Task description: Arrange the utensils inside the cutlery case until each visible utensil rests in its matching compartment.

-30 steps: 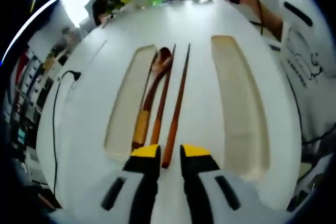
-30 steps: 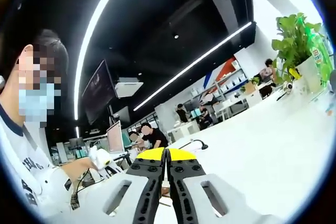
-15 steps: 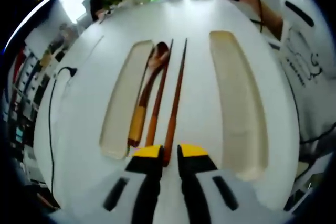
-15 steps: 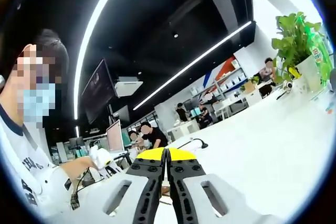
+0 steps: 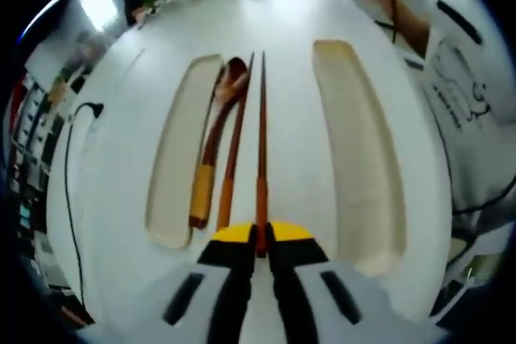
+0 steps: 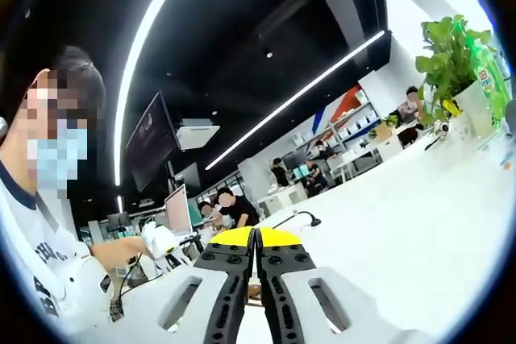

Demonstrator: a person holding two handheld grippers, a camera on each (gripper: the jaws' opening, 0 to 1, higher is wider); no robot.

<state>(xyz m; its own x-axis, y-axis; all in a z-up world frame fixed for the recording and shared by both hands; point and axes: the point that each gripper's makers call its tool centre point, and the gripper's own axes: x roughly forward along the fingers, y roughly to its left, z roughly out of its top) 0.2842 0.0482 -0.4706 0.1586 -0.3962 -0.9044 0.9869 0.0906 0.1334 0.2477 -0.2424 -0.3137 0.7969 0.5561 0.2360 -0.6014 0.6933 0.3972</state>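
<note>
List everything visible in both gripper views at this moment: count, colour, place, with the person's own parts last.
Case halves: two, pale beige, lying on the white table, one on each side of the utensils.
Spoon: one, brown wood with a yellow handle band, along the inner edge of the left half.
Chopsticks: two, reddish brown, on the table between the halves.
Potted plant: one, green, at the table's far edge.
Black cable: one, along the table's left side.
People at desks: several, in the background.
Left gripper: yellow-tipped fingers closed on the near end of one chopstick.
Right gripper: yellow-tipped fingers together, raised off the table.
</note>
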